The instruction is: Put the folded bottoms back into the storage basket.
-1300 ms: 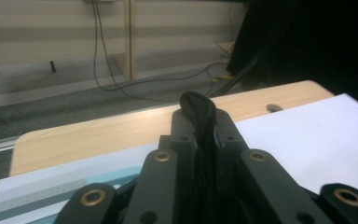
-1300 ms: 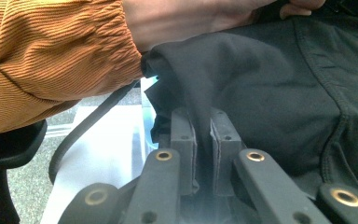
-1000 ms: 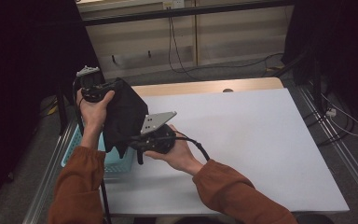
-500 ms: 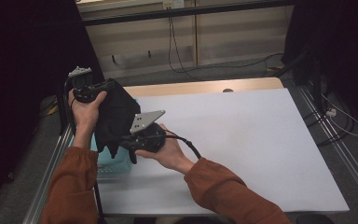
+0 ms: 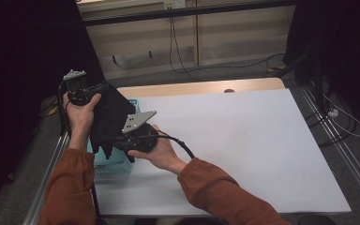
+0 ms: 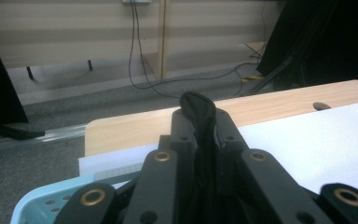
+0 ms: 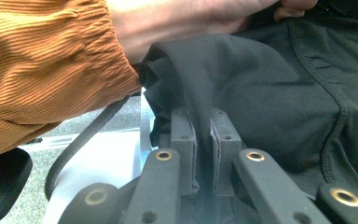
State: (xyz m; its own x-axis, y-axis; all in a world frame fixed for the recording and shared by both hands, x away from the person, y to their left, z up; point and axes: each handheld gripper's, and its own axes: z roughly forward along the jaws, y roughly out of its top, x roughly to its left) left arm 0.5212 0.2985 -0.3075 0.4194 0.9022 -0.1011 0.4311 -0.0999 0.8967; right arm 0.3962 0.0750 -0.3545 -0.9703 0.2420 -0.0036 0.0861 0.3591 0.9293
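Note:
A black cloth garment (image 5: 108, 117) hangs stretched between both hands above a light blue basket (image 5: 115, 166) at the table's left edge. My left gripper (image 5: 104, 88), held high at the far left, is shut on the garment's upper edge; a fold of black cloth (image 6: 200, 116) sticks out past its jaw tips. My right gripper (image 5: 118, 140), lower and nearer, is shut on the garment's lower part, with the black cloth (image 7: 279, 93) pinched between its pads (image 7: 186, 140). In the right gripper view the left hand (image 7: 182, 23) and its orange sleeve (image 7: 42, 60) lie just beyond the cloth.
The white table top (image 5: 243, 145) spreads to the right, with a wooden strip (image 5: 201, 87) and a cable hole (image 5: 229, 90) along its far edge. Metal rails (image 5: 47, 178) run beside the table on the left and right. Cables (image 5: 187, 65) lie on the grey floor behind.
Both hands have carried the black garment to the left, so it now hangs over the blue basket at the table's left edge. Both grips have stayed as they were.

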